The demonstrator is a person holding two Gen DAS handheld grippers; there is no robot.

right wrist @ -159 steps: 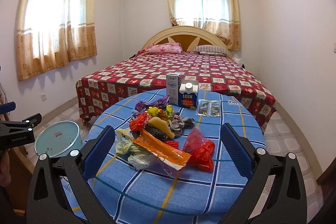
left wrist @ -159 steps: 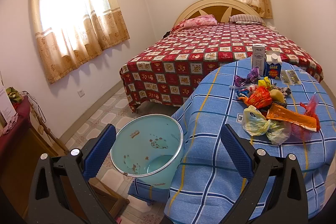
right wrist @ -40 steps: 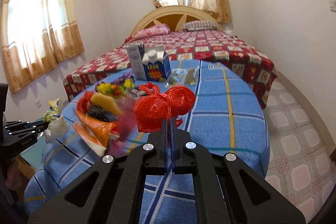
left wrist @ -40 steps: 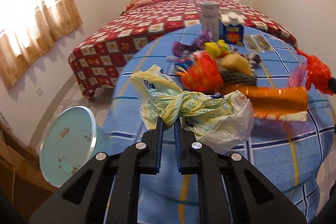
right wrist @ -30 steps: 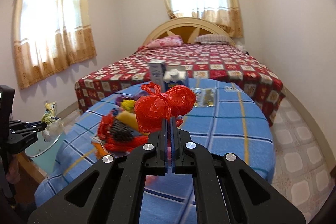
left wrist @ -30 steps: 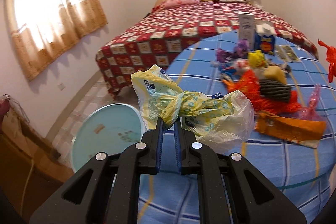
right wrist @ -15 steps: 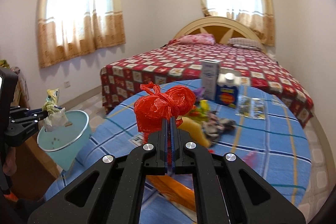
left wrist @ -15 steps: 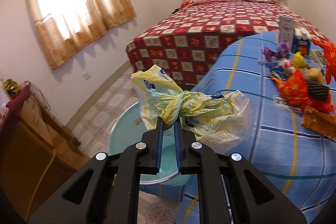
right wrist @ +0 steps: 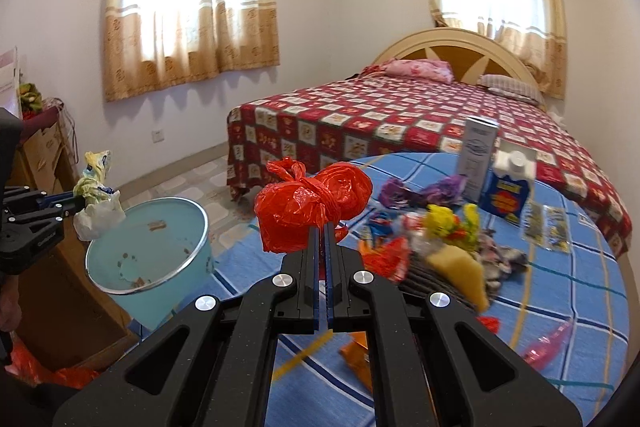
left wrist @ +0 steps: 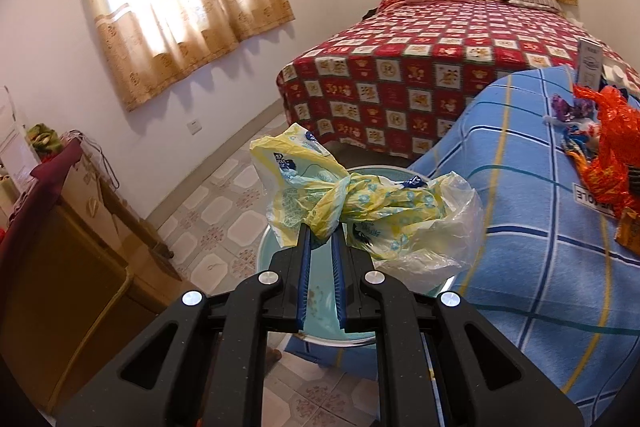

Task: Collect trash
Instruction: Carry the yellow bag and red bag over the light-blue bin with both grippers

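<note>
Left wrist view: the left gripper [left wrist: 320,233], clenched on the knotted yellow bag [left wrist: 352,203], has swung off the table [left wrist: 532,267] and now hangs over the pale blue bin [left wrist: 320,291] just ahead, so a drop looks due. Right wrist view adds the side-on picture: the right gripper [right wrist: 322,227] pinches the red bag [right wrist: 312,211] over the table's near edge, the bin [right wrist: 148,251] open to its left, remaining litter [right wrist: 440,247] further ahead.
</note>
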